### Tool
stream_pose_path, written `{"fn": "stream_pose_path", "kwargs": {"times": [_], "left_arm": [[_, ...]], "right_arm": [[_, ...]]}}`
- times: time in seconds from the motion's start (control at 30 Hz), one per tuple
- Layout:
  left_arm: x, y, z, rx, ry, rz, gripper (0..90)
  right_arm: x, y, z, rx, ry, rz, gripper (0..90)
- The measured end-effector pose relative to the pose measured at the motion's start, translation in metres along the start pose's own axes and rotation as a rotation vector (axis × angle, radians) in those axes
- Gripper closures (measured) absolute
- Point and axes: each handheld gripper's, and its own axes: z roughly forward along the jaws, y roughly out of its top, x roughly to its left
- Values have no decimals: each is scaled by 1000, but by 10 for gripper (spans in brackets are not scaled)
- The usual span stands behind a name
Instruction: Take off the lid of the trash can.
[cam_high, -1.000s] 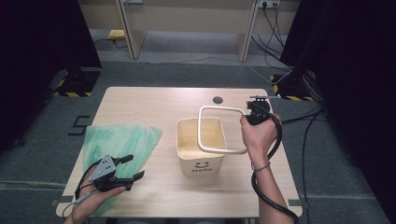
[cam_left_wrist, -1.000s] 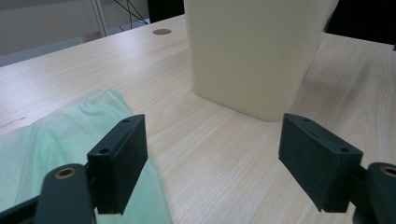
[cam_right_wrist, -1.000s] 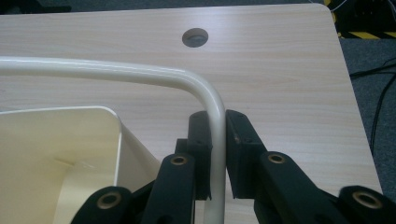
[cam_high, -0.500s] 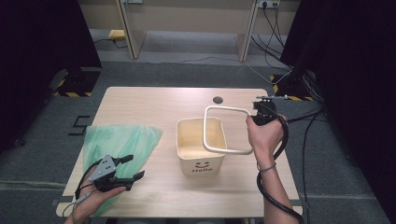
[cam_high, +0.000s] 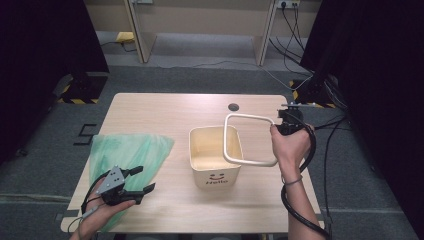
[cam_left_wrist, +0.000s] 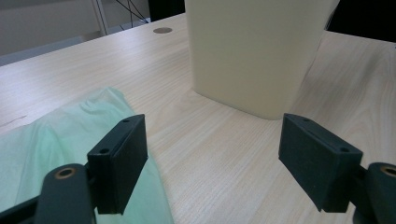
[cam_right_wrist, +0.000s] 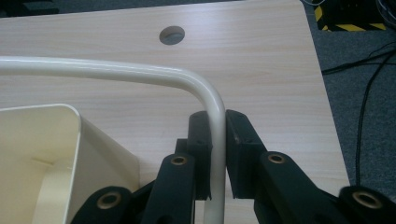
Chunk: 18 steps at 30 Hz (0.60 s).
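Note:
A cream square bin (cam_high: 215, 158) marked "Hello" stands mid-table, and its side (cam_left_wrist: 254, 51) rises ahead in the left gripper view. A cream rectangular ring frame (cam_high: 248, 139) hangs above and to the right of the bin, tilted. My right gripper (cam_high: 278, 127) is shut on the frame's right side; up close its jaws pinch the frame's tube (cam_right_wrist: 215, 135) just below a rounded corner. A pale green plastic bag (cam_high: 127, 151) lies flat at the left. My left gripper (cam_high: 141, 180) rests low at the bag's near right edge, open, its pads (cam_left_wrist: 122, 156) bare.
The wooden table (cam_high: 170, 115) has a round cable hole (cam_high: 233, 106) at its back right. Cables (cam_high: 327, 145) trail off the table's right side onto the grey carpet. A black and yellow striped base (cam_high: 310, 95) stands on the floor past the right corner.
The right gripper has carried the ring frame a little to the right, away from over the bin. The left gripper has stayed put.

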Motion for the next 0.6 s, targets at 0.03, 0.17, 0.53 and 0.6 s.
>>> {"fn": "stream_pose_path", "kwargs": {"times": [0.03, 0.17, 0.53, 0.6], "left_arm": [[0, 0, 0, 0, 1, 1, 231], [0, -1, -1, 1, 2, 0, 231], [1, -1, -1, 0, 4, 0, 231], [1, -1, -1, -1, 4, 0, 231]], "right_arm": [[-1, 0, 0, 2, 0, 1, 813], [-3, -1, 0, 4, 0, 6, 813], [-7, -1, 0, 12, -9, 5, 813], [-7, -1, 0, 13, -9, 7, 813]]}}
